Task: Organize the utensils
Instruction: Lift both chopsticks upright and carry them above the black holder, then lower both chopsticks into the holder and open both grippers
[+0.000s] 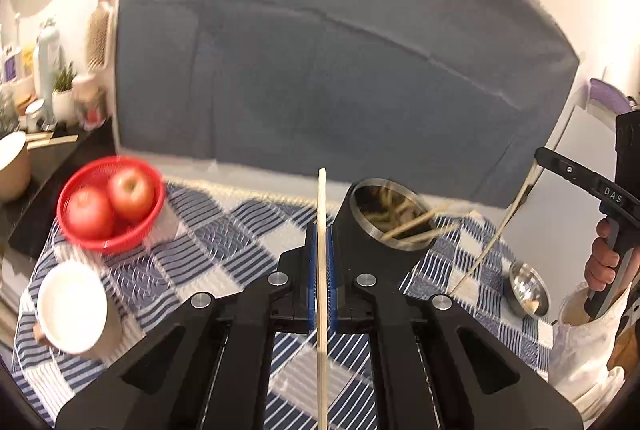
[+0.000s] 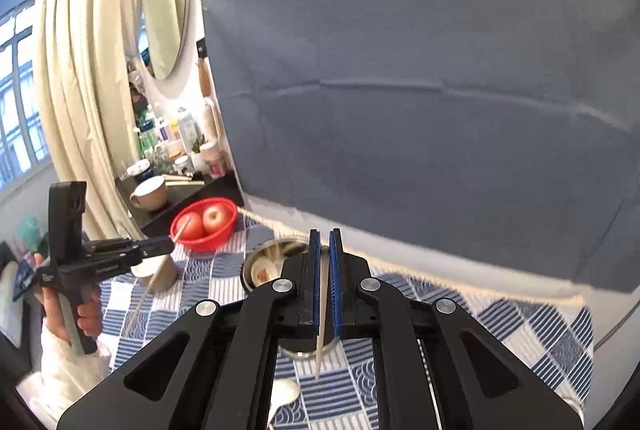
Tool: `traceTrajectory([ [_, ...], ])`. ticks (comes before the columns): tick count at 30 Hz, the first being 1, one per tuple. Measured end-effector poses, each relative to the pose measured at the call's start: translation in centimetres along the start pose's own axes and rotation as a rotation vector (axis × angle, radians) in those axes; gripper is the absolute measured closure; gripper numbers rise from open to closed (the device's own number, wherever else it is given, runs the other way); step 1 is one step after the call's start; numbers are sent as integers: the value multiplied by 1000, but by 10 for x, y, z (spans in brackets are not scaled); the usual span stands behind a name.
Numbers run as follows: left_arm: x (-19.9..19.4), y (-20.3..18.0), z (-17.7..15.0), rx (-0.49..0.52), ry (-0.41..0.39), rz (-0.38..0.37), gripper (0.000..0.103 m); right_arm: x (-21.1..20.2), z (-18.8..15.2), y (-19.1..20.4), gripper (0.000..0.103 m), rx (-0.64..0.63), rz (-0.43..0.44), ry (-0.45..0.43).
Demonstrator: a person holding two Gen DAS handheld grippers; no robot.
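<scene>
Holding one chopstick [image 1: 322,230] in my left hand-held gripper [image 1: 320,254], another chopstick [image 2: 322,310] pinched in my right hand-held gripper [image 2: 324,270], both clear above the steel holder [image 1: 386,214].

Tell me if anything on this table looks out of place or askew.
One white spoon lies loose on the checked cloth, outside the steel utensil holder. In the holder, chopsticks lean out over the rim at a slant. Nothing looks spilled or broken.
</scene>
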State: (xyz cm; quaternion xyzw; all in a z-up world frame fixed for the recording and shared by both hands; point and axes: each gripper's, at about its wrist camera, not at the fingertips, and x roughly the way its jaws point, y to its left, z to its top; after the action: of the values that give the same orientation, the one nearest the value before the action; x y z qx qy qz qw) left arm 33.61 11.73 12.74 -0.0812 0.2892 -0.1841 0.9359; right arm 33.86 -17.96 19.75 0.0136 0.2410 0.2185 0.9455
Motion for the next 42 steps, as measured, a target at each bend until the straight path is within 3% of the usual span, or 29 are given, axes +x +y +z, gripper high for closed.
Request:
traceTrajectory([
  [10, 14, -24, 44, 38, -119, -91, 98, -14, 49, 15, 99, -50, -35, -66],
  [12, 15, -26, 50, 25, -184, -62, 98, -14, 59, 19, 99, -57, -39, -75],
  [15, 18, -29, 58, -1, -282, -76, 98, -11, 69, 22, 99, -55, -41, -82],
  [23, 37, -31, 70, -52, -458, -174, 98, 5, 79, 24, 99, -14, -15, -102],
  [34, 95, -33, 53, -59, -435, -160, 98, 47, 60, 14, 99, 35, 7, -55],
  [42, 99, -41, 36, -32, -398, -166, 98, 57, 43, 5, 98, 67, 13, -8],
])
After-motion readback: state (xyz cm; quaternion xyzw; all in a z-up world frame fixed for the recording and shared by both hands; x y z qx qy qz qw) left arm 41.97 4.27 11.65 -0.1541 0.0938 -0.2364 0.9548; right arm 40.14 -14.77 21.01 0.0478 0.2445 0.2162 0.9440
